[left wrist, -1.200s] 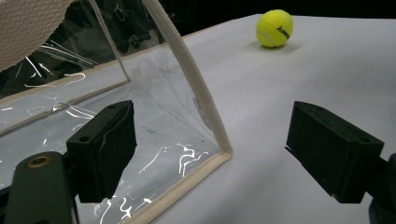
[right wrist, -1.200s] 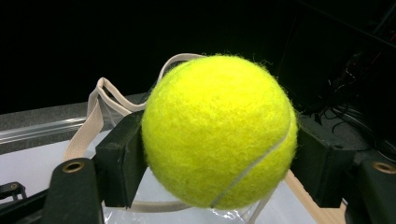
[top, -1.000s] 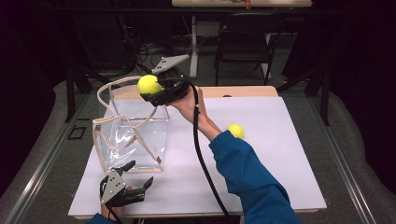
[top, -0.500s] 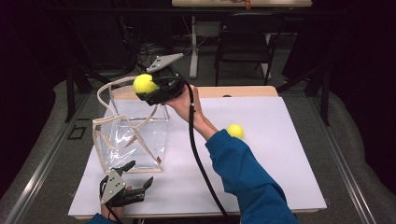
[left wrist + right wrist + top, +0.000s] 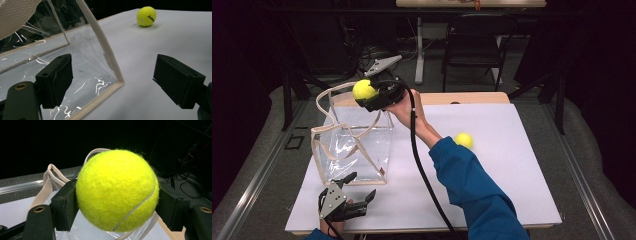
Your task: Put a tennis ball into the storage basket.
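Right gripper (image 5: 368, 93) clamped on a tennis ball (image 5: 364, 89), pads pressing both flanks, held above the far rim of the clear bag (image 5: 354, 150) (handles standing up). Left gripper (image 5: 358, 190) jaws spread, nothing between, at the bag's near corner. Second ball (image 5: 464, 140) lies well right on the table (image 5: 512, 175).

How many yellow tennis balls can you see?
2. One tennis ball is clamped in the right gripper above the clear bag; the other tennis ball lies on the white table.
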